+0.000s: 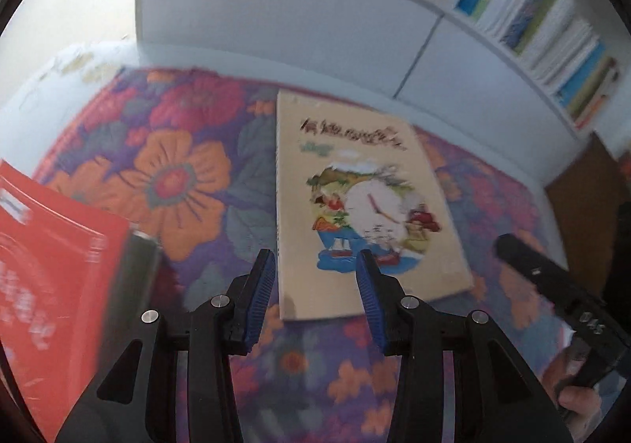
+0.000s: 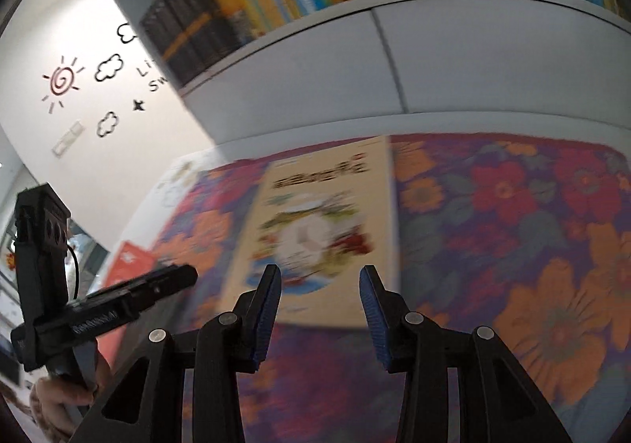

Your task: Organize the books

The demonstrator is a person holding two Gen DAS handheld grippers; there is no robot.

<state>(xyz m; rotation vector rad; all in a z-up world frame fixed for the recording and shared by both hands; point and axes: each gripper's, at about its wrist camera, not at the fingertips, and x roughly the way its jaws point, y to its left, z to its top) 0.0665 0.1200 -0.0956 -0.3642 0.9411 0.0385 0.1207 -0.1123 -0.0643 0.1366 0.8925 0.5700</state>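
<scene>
Left gripper (image 1: 315,265): jaws apart, empty, above beige book (image 1: 355,206).
Right gripper (image 2: 320,281): jaws apart, empty.
Beige book: flat on floral cloth (image 1: 177,174).
Red book (image 1: 51,265): left of cloth.

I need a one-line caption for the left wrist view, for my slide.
Open left gripper above a beige picture book lying on a floral cloth.

- Left gripper (image 1: 315,265): jaws apart, nothing between the blue pads; it hangs over the near edge of the beige picture book (image 1: 355,198).
- Book lies flat on the floral cloth (image 1: 177,174).
- Red book (image 1: 51,265) at near left.
- White bookshelf (image 1: 295,17) at far side, holding upright books.
- Right gripper (image 1: 560,293) at right edge, hand-held.
</scene>
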